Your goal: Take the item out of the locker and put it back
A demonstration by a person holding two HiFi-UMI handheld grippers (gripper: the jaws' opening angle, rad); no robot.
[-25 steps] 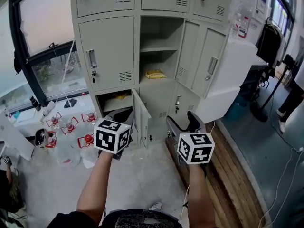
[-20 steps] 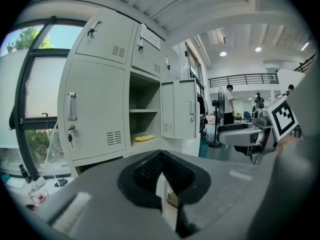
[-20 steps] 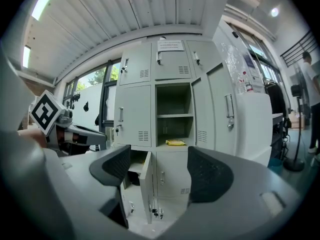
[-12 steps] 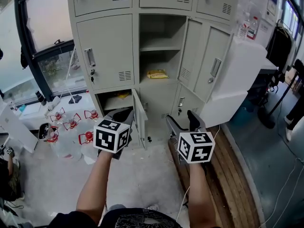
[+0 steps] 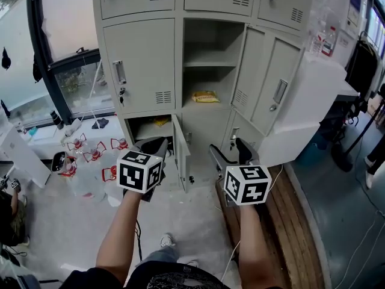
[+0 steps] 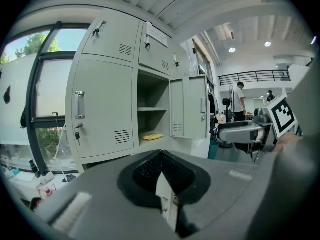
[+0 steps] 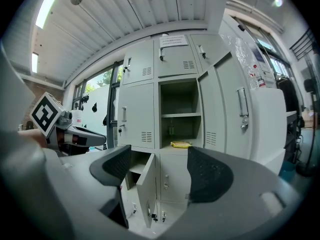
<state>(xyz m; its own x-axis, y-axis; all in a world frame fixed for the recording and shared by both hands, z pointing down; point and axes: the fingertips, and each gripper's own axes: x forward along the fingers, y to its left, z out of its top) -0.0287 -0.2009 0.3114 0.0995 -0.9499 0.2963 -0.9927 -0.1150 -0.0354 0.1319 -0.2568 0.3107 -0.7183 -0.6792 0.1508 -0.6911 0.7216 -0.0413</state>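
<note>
A yellow packet (image 5: 206, 97) lies on the lower shelf of the open middle locker (image 5: 210, 53); it also shows as the packet (image 6: 151, 137) and packet (image 7: 181, 144) in the gripper views. Both grippers hang in the air in front of the lockers, well short of the packet. My left gripper (image 5: 154, 147) points at the low open compartment, and its pads meet with nothing held, as the left gripper (image 6: 161, 171) shows up close. My right gripper (image 5: 231, 153) stands open and empty, the right gripper (image 7: 159, 171) framing the lockers between its pads.
A small bottom-left compartment stands open, its door (image 5: 180, 149) swung out, with something yellow (image 5: 159, 121) inside. The tall locker doors (image 5: 271, 89) hang open at right. Red-capped bottles (image 5: 90, 155) crowd the floor left. A wooden bench (image 5: 289, 221) runs along the right.
The view has shifted, so the lockers sit a little further right and lower. A shoe has come into view at the bottom. Both grippers keep their pose.
</note>
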